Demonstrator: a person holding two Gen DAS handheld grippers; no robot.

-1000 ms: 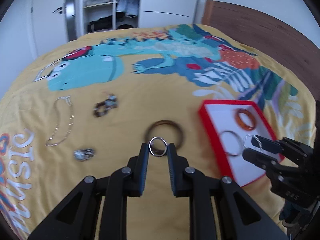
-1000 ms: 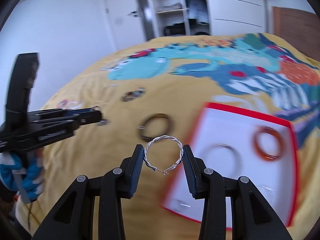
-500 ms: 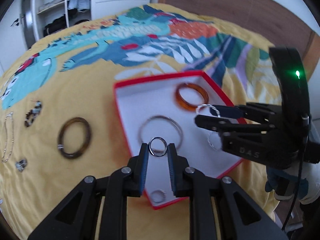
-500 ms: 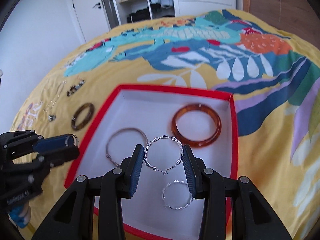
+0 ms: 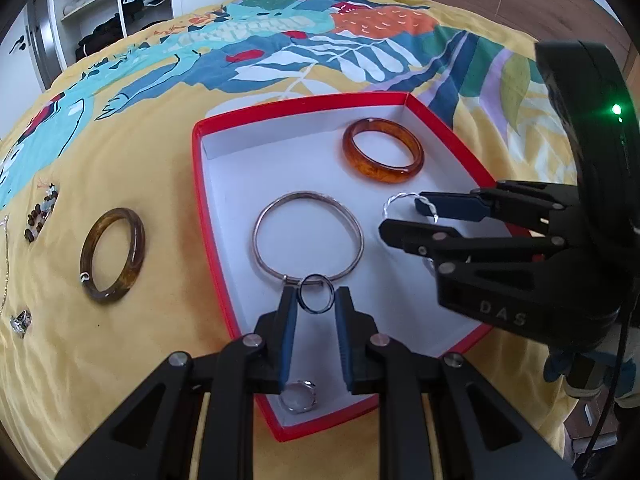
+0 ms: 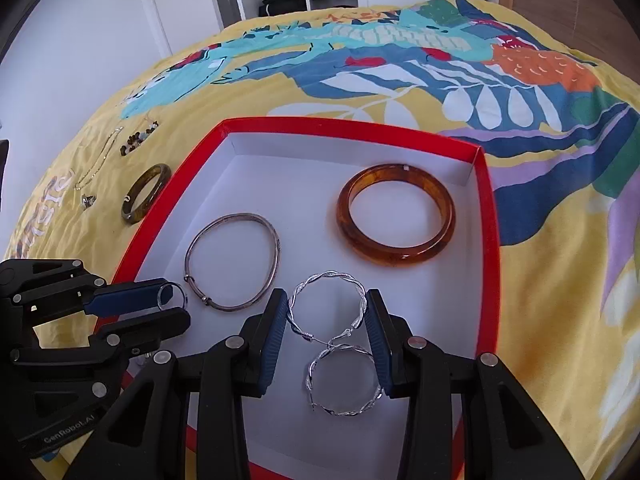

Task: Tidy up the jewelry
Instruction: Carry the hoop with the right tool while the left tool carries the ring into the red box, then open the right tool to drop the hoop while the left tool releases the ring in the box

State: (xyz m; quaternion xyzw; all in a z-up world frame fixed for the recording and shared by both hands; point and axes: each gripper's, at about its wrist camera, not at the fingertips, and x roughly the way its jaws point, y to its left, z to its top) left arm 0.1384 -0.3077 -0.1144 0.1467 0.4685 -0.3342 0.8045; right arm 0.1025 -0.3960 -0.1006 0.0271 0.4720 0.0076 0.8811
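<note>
A red-rimmed white box [image 5: 216,248] [image 6: 486,220] lies on the yellow bedspread. It holds an amber bangle [image 5: 382,156] [image 6: 396,220], a thin metal bangle [image 5: 308,236] [image 6: 232,260], a twisted silver hoop [image 6: 344,384] and a small ring [image 5: 299,396]. My left gripper [image 5: 314,300] [image 6: 170,304] is shut on a small silver ring [image 5: 316,293] above the box's near part. My right gripper [image 6: 326,312] [image 5: 404,218] is shut on a second twisted silver hoop [image 6: 326,306] [image 5: 394,204] over the box floor.
On the bedspread left of the box lie a dark brown bangle [image 5: 112,254] [image 6: 145,193], a beaded bracelet [image 5: 40,216] [image 6: 138,142], a thin chain [image 6: 98,160] and a small silver piece [image 5: 21,320] [image 6: 88,200]. A wardrobe and door stand beyond the bed.
Both grippers have swung from over the loose jewelry to above the red box and moved lower and closer over it. Each still holds its piece.
</note>
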